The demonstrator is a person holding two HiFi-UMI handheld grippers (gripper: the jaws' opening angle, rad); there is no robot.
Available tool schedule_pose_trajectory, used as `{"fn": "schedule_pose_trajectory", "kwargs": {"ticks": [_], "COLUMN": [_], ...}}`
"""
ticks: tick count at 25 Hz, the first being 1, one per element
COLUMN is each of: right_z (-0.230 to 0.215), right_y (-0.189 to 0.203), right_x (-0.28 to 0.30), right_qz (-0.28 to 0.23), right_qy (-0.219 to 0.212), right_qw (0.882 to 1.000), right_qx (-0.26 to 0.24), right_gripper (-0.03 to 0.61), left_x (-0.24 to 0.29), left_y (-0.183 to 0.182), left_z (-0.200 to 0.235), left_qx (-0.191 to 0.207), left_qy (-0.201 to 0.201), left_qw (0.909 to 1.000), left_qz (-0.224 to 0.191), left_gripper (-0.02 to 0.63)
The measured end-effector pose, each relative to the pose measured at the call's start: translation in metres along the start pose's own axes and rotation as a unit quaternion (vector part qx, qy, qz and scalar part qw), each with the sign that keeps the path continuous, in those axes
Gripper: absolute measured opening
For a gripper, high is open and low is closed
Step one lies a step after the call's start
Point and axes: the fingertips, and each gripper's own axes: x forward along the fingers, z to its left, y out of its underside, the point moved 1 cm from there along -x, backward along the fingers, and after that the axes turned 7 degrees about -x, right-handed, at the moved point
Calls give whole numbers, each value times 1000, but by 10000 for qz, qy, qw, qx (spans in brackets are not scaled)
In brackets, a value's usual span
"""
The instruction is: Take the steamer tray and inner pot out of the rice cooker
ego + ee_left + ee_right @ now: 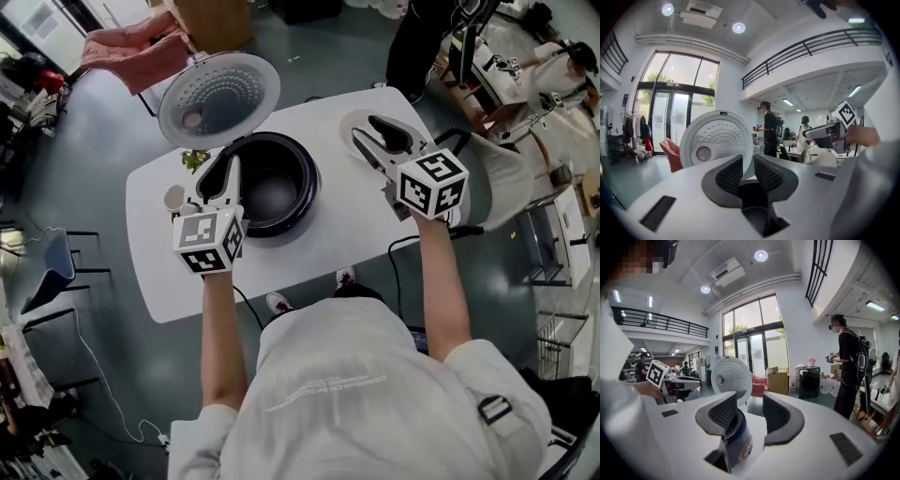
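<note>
The rice cooker (302,208) stands on a white table (337,239) with its round lid (218,97) swung open at the back. The black inner pot (272,187) sits inside it. My left gripper (228,161) hangs over the cooker's left rim, open, with nothing between its pads (765,174). My right gripper (372,128) is open and empty over a pale round rim (349,120) on the table's right side, which may be the steamer tray. In the right gripper view a dark round body (737,441) shows below the left pad; the lid (732,378) stands beyond.
A small cup (174,197) and a green sprig (195,159) lie left of the cooker. A cable (403,246) runs off the table's near right. A red cloth (131,52) and a cardboard box (211,19) stand behind. A person (422,37) stands far right; a grey chair (506,178) is beside the table.
</note>
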Motion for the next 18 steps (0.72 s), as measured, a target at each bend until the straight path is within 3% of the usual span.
{"fn": "schedule_pose_trajectory", "kwargs": {"ticks": [10,18], "right_z": [42,55], "right_y": [-4,16], "right_x": [47,69], "right_qz": [-140,229], "right_qy": [-560,-813], "right_qw": [9979,9959], "right_qx": [290,312], "right_gripper": [173,173], "left_x": [-35,-37], "left_y": [2,30], "left_z": [44,56], "left_qx": [48,-132], "left_qy": [-532,-692], "left_qw": [9986,9970], "left_qz": [-35,307], "left_gripper": [87,87]}}
